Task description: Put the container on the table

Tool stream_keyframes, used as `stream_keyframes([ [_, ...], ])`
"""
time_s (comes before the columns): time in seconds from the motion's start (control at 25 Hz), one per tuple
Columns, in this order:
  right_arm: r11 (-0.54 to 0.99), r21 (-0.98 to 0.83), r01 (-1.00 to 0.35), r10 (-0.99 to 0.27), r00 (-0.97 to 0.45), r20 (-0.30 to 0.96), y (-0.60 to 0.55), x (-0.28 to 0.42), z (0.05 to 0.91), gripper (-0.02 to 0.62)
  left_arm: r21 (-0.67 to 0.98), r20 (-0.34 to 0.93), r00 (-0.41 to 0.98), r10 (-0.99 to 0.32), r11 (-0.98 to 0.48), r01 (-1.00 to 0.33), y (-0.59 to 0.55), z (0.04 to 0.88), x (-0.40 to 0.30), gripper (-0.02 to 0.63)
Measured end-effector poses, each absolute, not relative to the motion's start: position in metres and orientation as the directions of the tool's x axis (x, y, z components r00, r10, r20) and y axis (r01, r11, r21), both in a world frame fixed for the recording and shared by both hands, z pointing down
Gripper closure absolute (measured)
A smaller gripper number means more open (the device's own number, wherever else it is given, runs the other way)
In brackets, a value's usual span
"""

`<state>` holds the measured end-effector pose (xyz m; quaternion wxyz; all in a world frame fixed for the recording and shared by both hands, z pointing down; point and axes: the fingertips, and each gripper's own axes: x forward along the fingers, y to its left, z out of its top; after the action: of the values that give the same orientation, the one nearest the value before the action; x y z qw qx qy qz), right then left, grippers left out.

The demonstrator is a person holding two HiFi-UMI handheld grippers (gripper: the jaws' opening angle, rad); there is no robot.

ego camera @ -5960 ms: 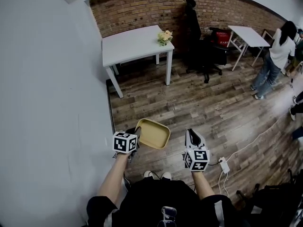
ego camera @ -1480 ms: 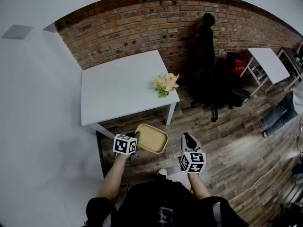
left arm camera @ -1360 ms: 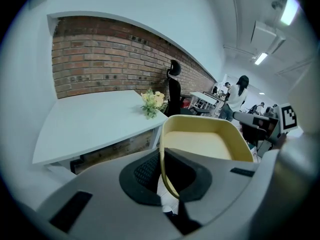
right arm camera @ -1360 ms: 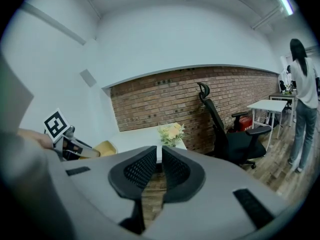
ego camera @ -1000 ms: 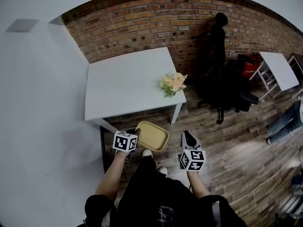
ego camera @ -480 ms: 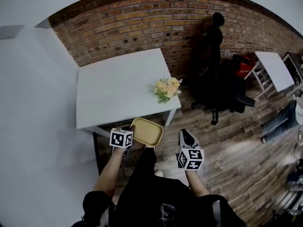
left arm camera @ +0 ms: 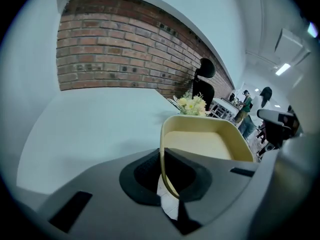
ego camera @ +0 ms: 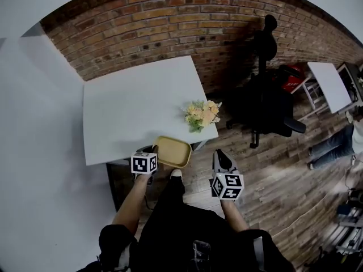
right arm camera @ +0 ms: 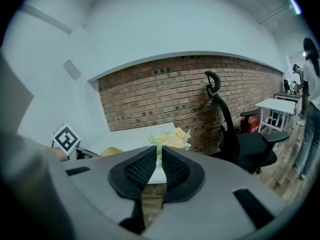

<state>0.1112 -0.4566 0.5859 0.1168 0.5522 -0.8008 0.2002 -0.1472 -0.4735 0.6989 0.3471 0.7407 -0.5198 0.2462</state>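
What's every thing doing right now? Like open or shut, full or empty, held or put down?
Left hand-held gripper: shut on the container's rim.
Right hand-held gripper: shut, holding nothing.
Container: empty, held up at the table's near edge, not set down.
Flowers: upright on the table.
Table: bare except for the flowers.
Chair: nobody in it.

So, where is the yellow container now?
In the head view, the container hangs in the left tongs at the near edge of the white table, close to the flowers.
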Motion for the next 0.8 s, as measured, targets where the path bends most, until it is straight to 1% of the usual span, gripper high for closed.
stream_keyframes([
  [0.2,0.298,-0.191,-0.935,-0.828,-0.353,0.436,-0.49,0.095,0.594,0.569,0.278,0.731,0.334,-0.596,-0.187,-0.942,-0.509,0.713,-0.163,0.59],
  [0.48,0.274,-0.181,-0.944,-0.817,-0.328,0.474,-0.52,0.083,0.608,0.569,0.319,0.737,0.288,-0.612,-0.061,-0.946,-0.54,0.741,-0.181,0.589],
  [0.8,0.262,-0.162,-0.951,-0.83,-0.307,0.466,-0.558,0.067,0.607,0.569,0.324,0.737,0.229,-0.636,0.034,-0.945,-0.563,0.751,-0.195,0.589],
])
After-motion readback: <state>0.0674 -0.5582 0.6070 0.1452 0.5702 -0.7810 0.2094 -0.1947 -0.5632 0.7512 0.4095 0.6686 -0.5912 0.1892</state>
